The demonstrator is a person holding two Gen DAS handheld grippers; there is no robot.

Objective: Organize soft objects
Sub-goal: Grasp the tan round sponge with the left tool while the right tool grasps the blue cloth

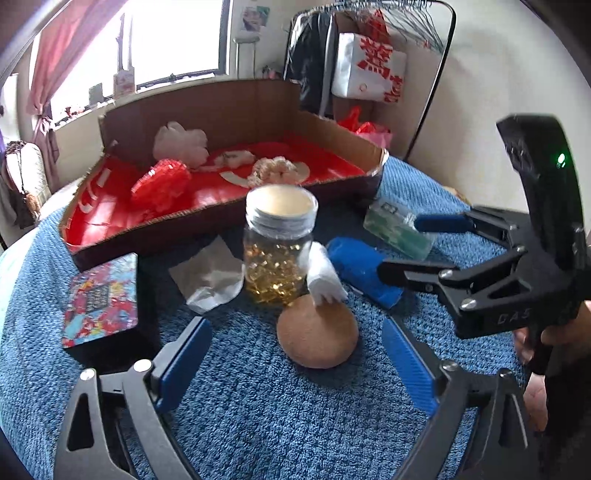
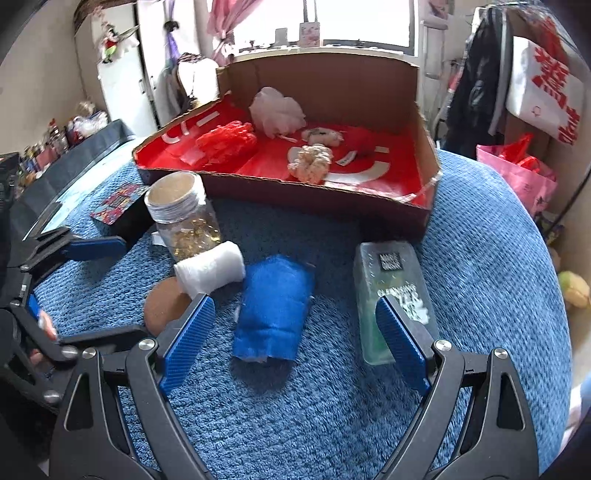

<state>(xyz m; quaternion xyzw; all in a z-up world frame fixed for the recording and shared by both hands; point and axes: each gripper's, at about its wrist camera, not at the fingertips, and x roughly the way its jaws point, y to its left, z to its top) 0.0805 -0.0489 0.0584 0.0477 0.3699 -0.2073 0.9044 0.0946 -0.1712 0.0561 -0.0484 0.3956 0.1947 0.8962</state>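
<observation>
above the blue towel [image 2: 480, 236], left tongs [image 1: 295, 354] and right tongs [image 2: 295, 332] gape wide, empty.

"DAS" embossed on right gripper [image 1: 397, 248] frame; green box [image 2: 395, 295] label blurred

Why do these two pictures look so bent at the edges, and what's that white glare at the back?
Left wrist view: fisheye lens curves the blue blanket and darkens the corners; the window is blown out white; the glass jar looks slightly soft. Right wrist view: same curving, window overexposed, and the blue roll is a little blurred.
</observation>
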